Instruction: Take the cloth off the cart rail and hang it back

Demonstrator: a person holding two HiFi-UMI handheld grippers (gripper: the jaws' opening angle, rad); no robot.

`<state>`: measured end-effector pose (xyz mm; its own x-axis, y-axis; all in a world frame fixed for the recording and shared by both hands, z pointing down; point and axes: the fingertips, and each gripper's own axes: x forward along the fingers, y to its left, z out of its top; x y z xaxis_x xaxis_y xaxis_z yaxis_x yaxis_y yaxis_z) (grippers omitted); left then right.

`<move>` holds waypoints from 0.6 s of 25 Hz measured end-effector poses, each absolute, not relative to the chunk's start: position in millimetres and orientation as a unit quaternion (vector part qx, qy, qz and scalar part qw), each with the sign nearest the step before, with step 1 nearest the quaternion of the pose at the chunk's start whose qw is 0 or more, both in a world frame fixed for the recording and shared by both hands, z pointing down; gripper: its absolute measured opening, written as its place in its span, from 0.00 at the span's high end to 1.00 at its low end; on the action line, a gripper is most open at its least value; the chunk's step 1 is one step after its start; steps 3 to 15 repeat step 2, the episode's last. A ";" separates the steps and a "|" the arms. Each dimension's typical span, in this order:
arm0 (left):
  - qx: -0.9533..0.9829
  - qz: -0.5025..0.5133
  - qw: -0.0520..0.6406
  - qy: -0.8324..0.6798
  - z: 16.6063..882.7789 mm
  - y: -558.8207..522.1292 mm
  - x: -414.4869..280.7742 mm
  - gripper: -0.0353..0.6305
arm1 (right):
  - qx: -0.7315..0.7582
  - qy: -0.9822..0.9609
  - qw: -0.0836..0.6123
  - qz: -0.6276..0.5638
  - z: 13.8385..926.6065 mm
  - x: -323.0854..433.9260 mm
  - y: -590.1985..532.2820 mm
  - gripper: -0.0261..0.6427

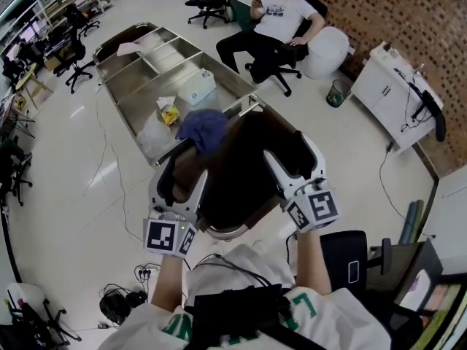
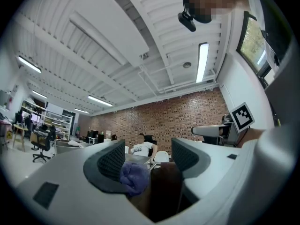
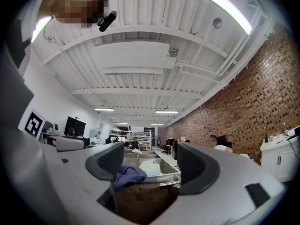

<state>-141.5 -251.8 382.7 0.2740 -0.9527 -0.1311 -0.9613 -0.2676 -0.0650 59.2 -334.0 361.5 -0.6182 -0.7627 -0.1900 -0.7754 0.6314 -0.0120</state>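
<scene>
A blue cloth [image 1: 204,128] lies bunched over the near end rail [image 1: 237,108] of a steel cart. Right below it hangs a dark brown bag [image 1: 244,177]. My left gripper [image 1: 179,173] is at the bag's left side and my right gripper [image 1: 295,159] at its right, both just short of the cloth. In the left gripper view the cloth [image 2: 133,177] and the bag [image 2: 164,193] show low between the wide-apart jaws of the left gripper [image 2: 149,153], nothing pinched. In the right gripper view the right gripper [image 3: 151,161] is open too, with the cloth [image 3: 127,175] ahead of it.
The cart's trays [image 1: 146,93] hold a white container [image 1: 197,90], a yellow packet [image 1: 169,111] and clear plastic. A person sits on an office chair [image 1: 273,20] beyond the cart. A white cabinet [image 1: 394,86] stands at right, desks and chairs at left, cables [image 1: 124,297] on the floor.
</scene>
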 end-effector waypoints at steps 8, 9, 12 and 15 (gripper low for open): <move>-0.795 0.033 0.066 0.602 383.0 -251.8 -141.7 0.49 | -0.429 0.898 0.091 0.039 358.6 61.2 -333.9 0.39; -0.795 0.033 0.066 0.602 383.0 -251.8 -141.7 0.49 | -0.429 0.898 0.091 0.039 358.6 61.2 -333.9 0.39; -0.795 0.033 0.066 0.602 383.0 -251.8 -141.7 0.49 | -0.429 0.898 0.091 0.039 358.6 61.2 -333.9 0.39; -0.795 0.033 0.066 0.602 383.0 -251.8 -141.7 0.49 | -0.429 0.898 0.091 0.039 358.6 61.2 -333.9 0.39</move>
